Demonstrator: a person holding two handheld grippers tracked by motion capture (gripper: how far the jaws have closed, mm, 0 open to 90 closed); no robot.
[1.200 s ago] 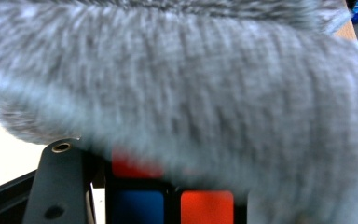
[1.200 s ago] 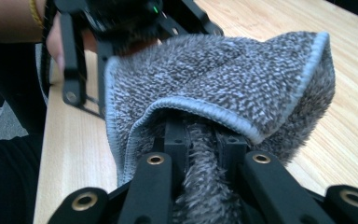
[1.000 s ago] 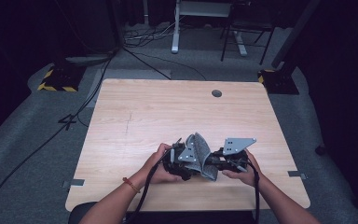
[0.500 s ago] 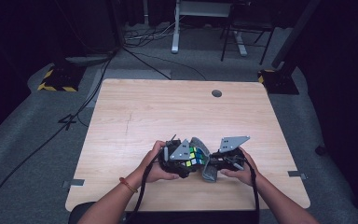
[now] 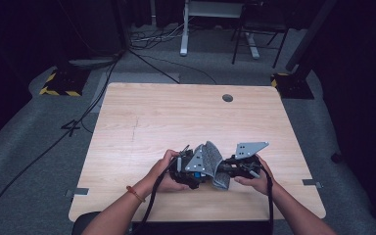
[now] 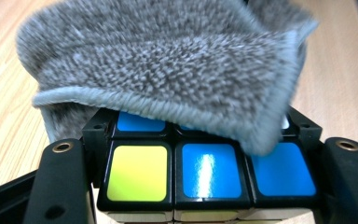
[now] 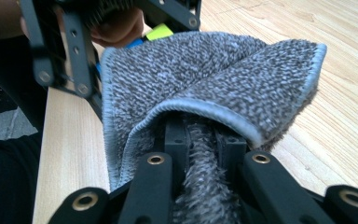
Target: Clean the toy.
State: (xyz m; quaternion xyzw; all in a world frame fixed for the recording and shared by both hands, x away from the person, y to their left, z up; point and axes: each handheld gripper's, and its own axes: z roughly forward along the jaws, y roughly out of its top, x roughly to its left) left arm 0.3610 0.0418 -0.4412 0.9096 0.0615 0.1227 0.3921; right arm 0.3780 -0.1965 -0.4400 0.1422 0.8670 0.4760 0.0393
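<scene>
A Rubik's cube (image 6: pixel 205 175) with blue and yellow stickers sits clamped between the jaws of my left gripper (image 6: pixel 206 149), which is shut on it. A grey fluffy cloth (image 6: pixel 168 60) lies draped over the cube's top. My right gripper (image 7: pixel 204 140) is shut on a fold of that cloth (image 7: pixel 214 79) and presses it against the cube (image 7: pixel 161 31). In the high view both grippers meet near the table's front edge: the left gripper (image 5: pixel 191 169), the cloth (image 5: pixel 215 161) and the right gripper (image 5: pixel 229 169) side by side.
The wooden table (image 5: pixel 176 117) has a round cable hole (image 5: pixel 227 98) at the back right. Cables (image 5: pixel 39 156) run over the grey floor at the left. A yellow-and-black striped block (image 5: pixel 58 85) and desk legs (image 5: pixel 183 29) stand beyond the table.
Half a second ago the cube's coloured face showed beside the cloth. Now the cloth lies over it again. Both hands have stayed in the same spot.
</scene>
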